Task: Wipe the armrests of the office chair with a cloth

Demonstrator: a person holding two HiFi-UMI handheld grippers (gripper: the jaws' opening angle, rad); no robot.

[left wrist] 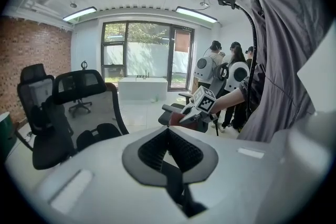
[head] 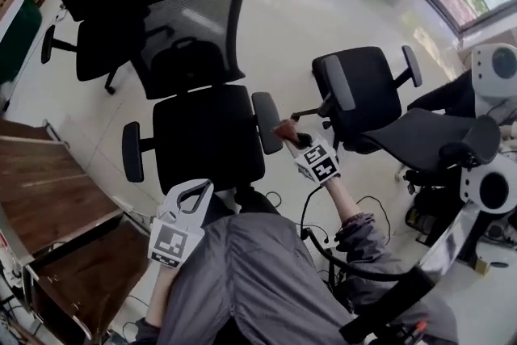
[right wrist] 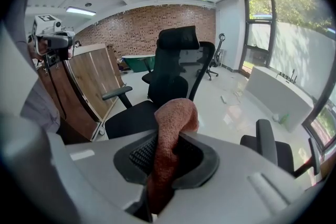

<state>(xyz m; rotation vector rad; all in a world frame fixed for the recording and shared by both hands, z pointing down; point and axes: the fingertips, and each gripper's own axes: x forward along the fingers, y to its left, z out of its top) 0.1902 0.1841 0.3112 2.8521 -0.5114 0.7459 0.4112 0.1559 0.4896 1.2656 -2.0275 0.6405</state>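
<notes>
The right hand-held gripper (right wrist: 167,152) is clamped on a rust-coloured cloth (right wrist: 174,123), held just beside one armrest (head: 266,122) of the office chair (head: 206,133). The left hand-held gripper (left wrist: 168,139) is closed on nothing, low by the person's lap and well apart from the other armrest (head: 132,151). The cloth looks soft, light and floppy, so it probably handles best pinched deep in a bunched fold, as here, leaving a loose end to drag along the firm pad.
</notes>
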